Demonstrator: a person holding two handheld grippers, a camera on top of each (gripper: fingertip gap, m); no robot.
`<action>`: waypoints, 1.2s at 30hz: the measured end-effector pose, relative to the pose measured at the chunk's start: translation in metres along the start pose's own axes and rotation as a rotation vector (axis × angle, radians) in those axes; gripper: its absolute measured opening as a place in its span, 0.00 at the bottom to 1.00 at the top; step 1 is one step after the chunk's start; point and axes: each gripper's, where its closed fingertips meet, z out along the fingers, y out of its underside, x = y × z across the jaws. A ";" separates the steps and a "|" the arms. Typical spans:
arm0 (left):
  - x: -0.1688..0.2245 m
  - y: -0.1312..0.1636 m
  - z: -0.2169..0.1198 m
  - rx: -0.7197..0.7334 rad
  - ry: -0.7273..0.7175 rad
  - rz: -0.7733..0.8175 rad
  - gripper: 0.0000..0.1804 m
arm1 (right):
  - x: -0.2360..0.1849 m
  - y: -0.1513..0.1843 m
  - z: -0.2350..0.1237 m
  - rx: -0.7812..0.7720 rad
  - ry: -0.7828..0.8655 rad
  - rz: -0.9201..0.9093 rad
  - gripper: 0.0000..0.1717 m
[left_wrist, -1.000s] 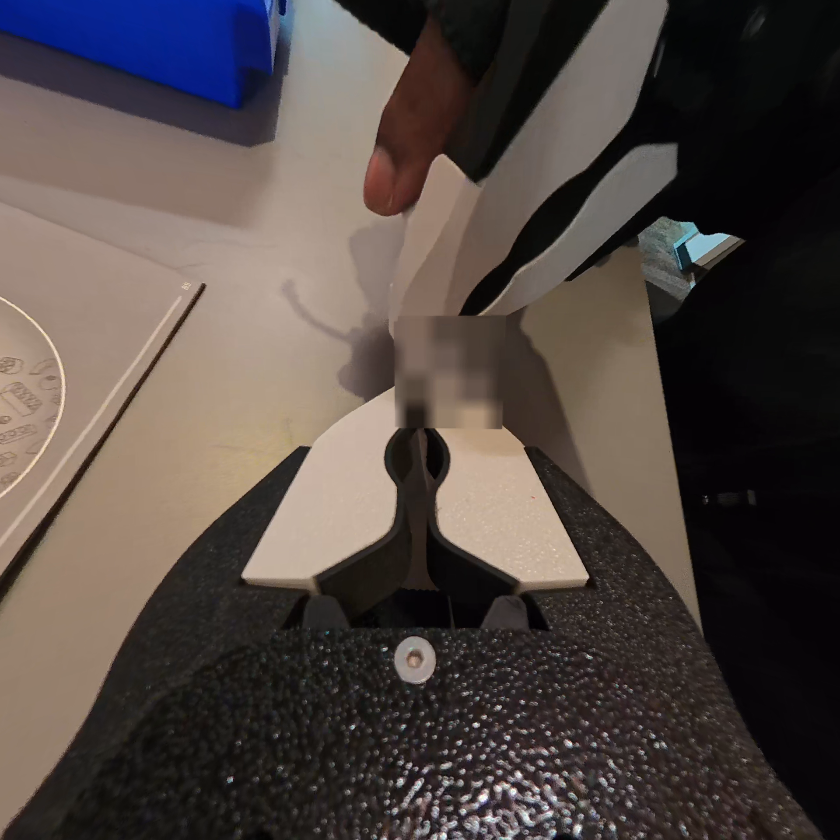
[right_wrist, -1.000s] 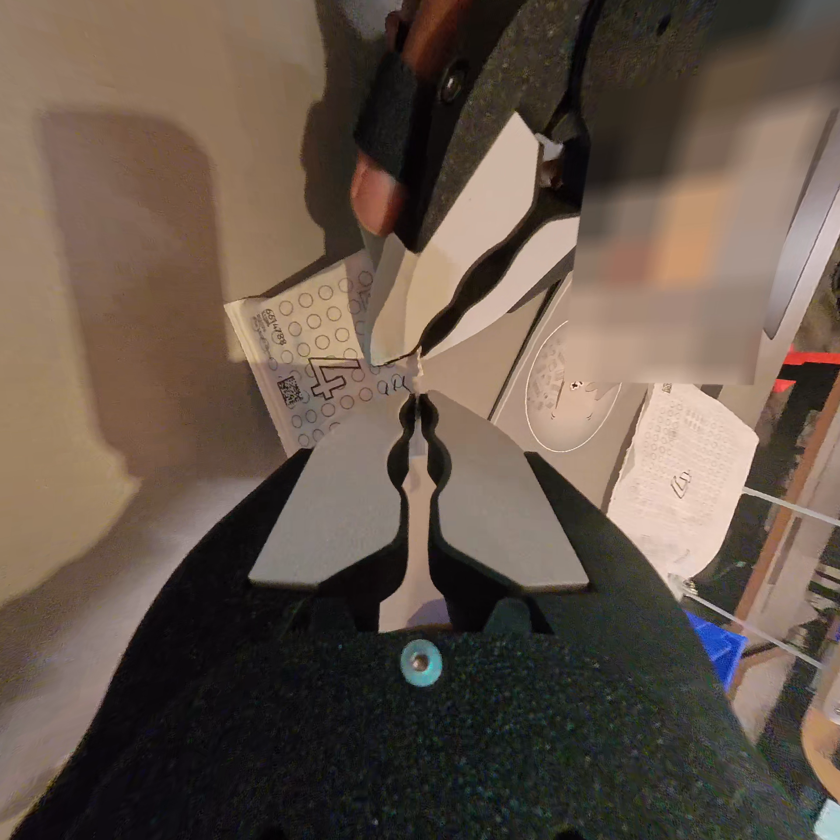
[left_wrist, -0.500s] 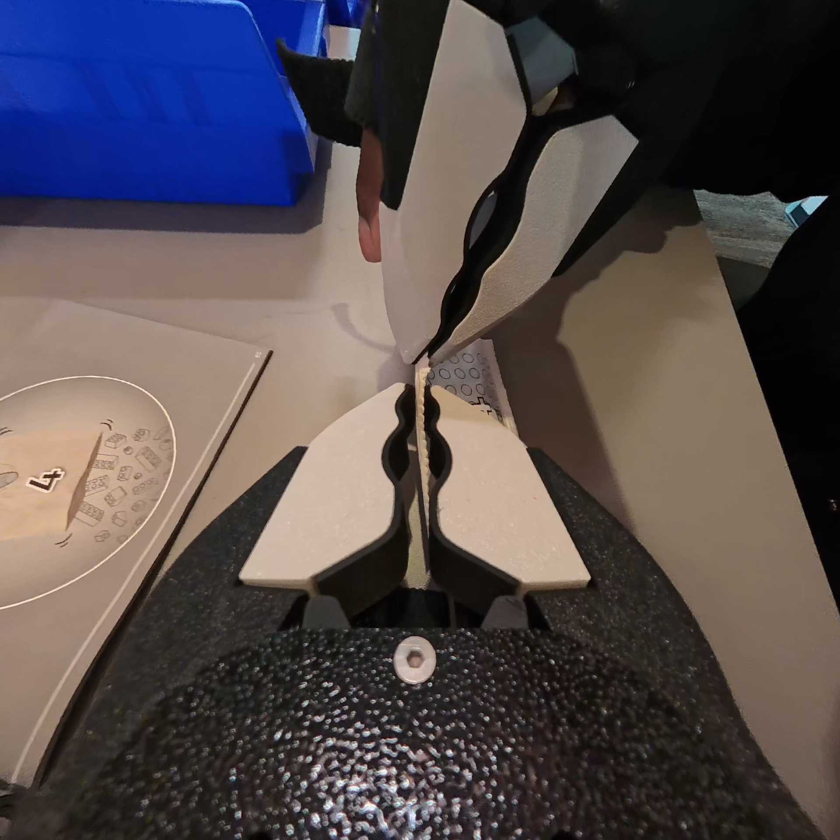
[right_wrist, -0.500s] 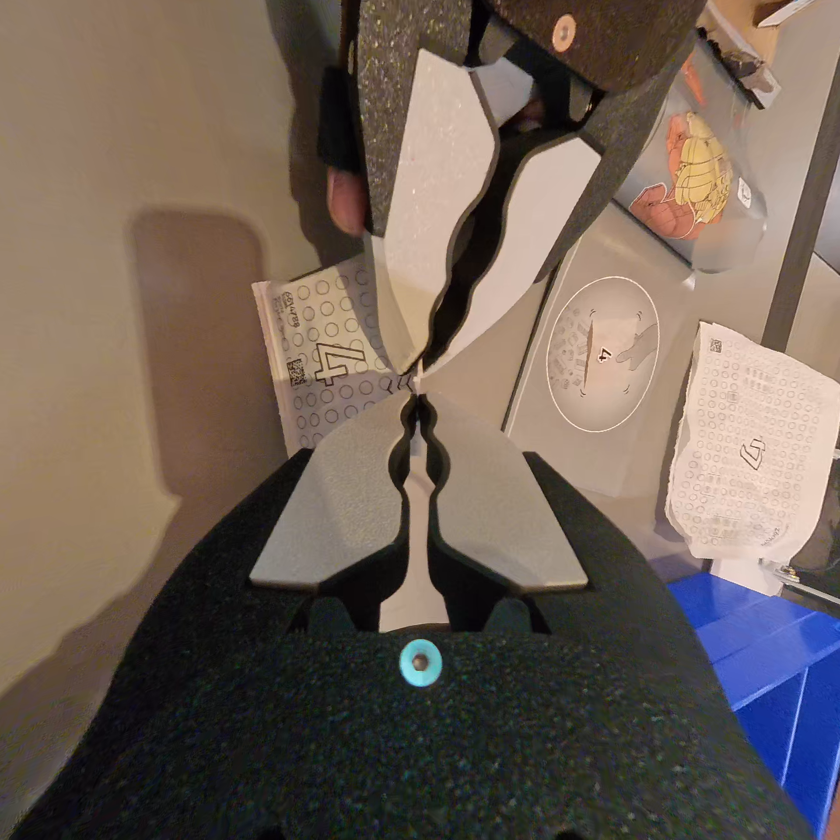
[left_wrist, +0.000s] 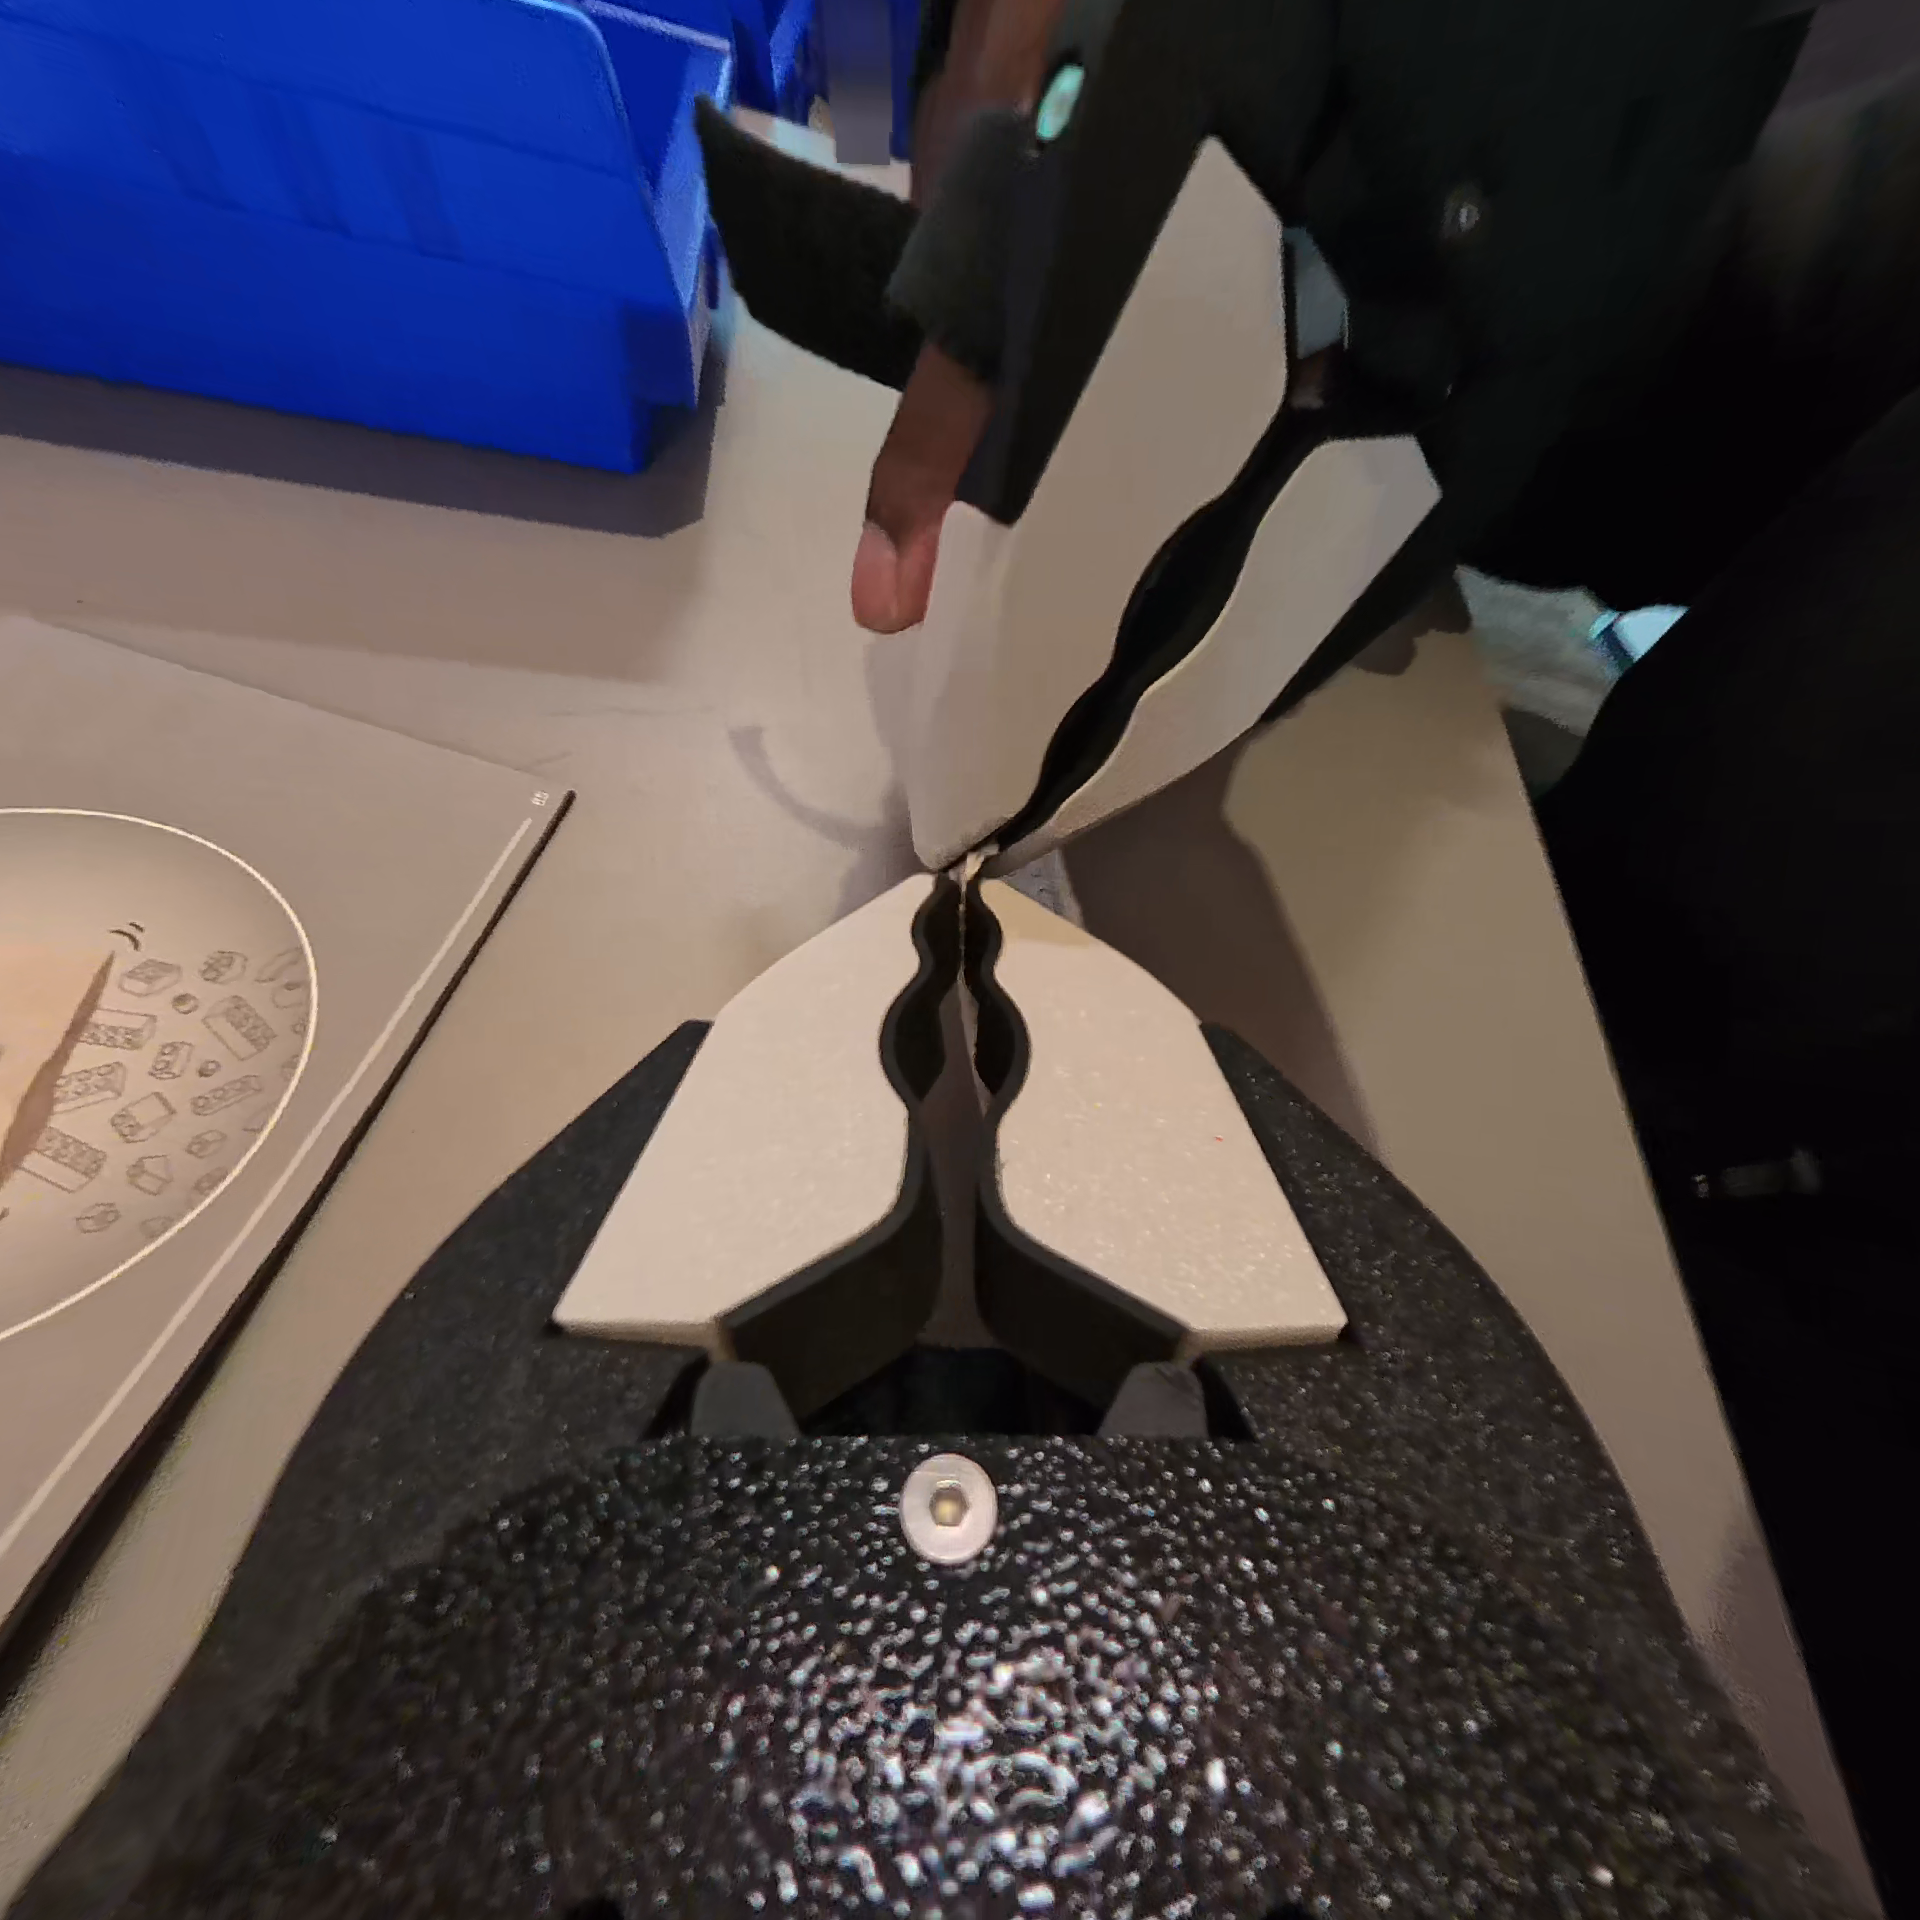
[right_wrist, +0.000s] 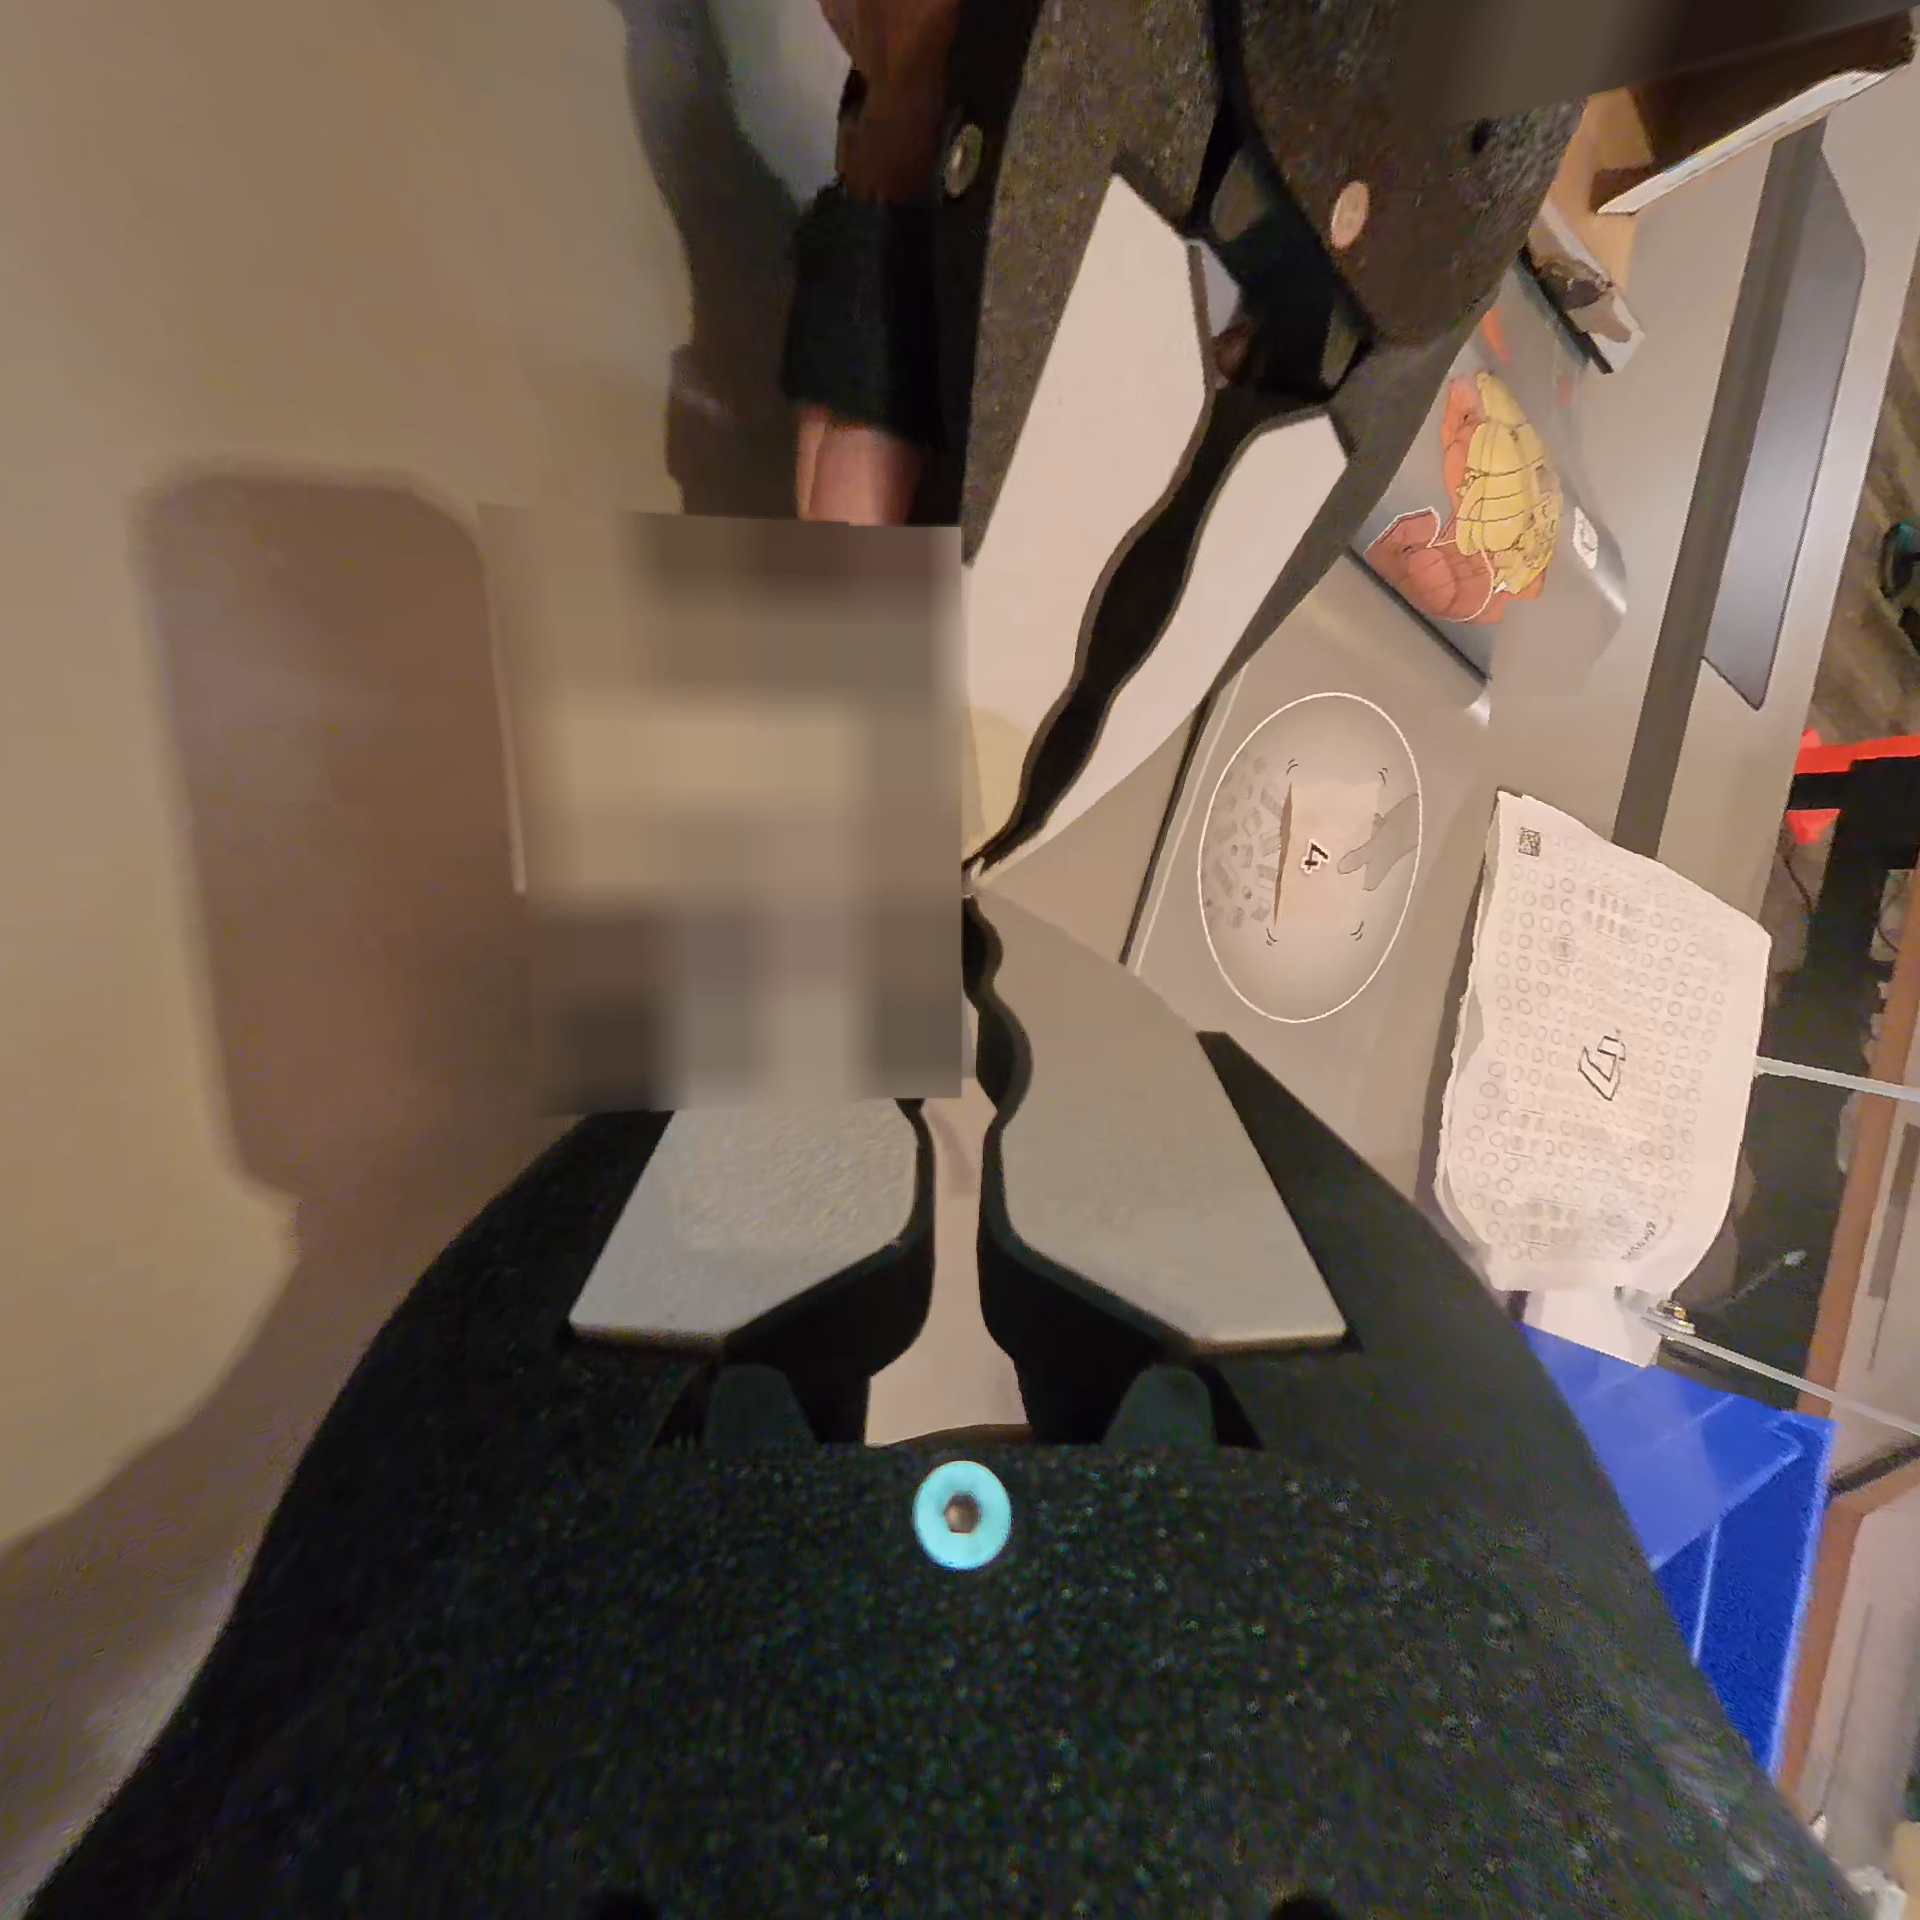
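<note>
My left gripper is shut on the top edge of a small white paper bag. The edge shows as a thin pale strip between its pads. My right gripper comes in from above, tip to tip with the left, and is shut on the same edge. A person's finger lies along it. In the right wrist view my right gripper meets the left gripper at the same spot. Most of the bag is hidden there; a white part of it shows between the fingers.
A grey booklet with a round picture lies on the tan table to the left, also in the right wrist view. Blue bins stand behind. A second torn white paper bag and a clear bag of coloured pieces lie farther off. Less than 4 cm separates the two grippers' tips.
Both grippers stay shut tip to tip on the bag's edge. The pair has swung a little, so the right gripper leans more to the right and the bins and booklet have shifted in view.
</note>
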 end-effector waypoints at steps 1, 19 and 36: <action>0.000 -0.002 -0.001 0.017 0.015 -0.029 0.00 | 0.002 -0.001 -0.001 0.010 0.022 -0.011 0.01; 0.005 -0.001 0.004 0.041 0.124 -0.276 0.00 | -0.002 0.002 -0.004 0.098 0.267 0.003 0.00; 0.001 0.016 0.025 -0.145 -0.116 0.296 0.00 | -0.036 0.032 0.021 0.072 -0.121 0.658 0.00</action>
